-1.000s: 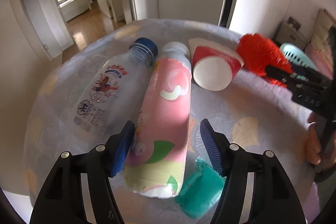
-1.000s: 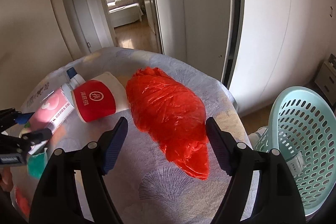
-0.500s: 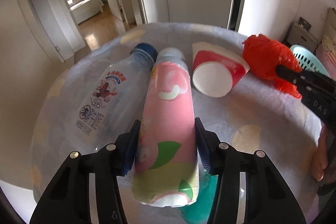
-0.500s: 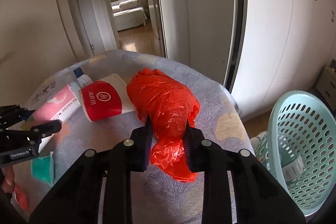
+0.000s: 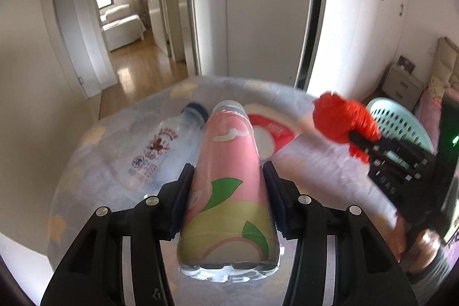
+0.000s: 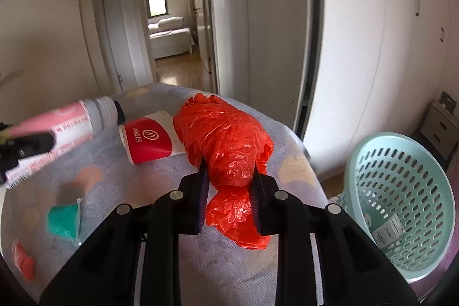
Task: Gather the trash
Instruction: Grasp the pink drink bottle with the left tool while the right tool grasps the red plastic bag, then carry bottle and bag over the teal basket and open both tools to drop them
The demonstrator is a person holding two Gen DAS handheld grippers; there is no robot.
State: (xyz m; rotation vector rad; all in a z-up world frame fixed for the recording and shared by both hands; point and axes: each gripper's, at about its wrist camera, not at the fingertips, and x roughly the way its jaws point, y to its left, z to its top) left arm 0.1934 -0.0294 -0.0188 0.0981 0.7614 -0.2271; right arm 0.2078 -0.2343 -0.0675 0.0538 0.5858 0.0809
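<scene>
right wrist only: green wrapper (image 6: 63,221), basket's (image 6: 401,191) contents

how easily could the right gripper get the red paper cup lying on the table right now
Probably not yet: the right gripper is shut on the crumpled red plastic bag, which also lies between it and the red paper cup. It would need to drop the bag first.

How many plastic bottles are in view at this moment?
2. The pink bottle is clamped in the left gripper; the clear bottle lies on the table just left of it. Others may be hidden.
</scene>
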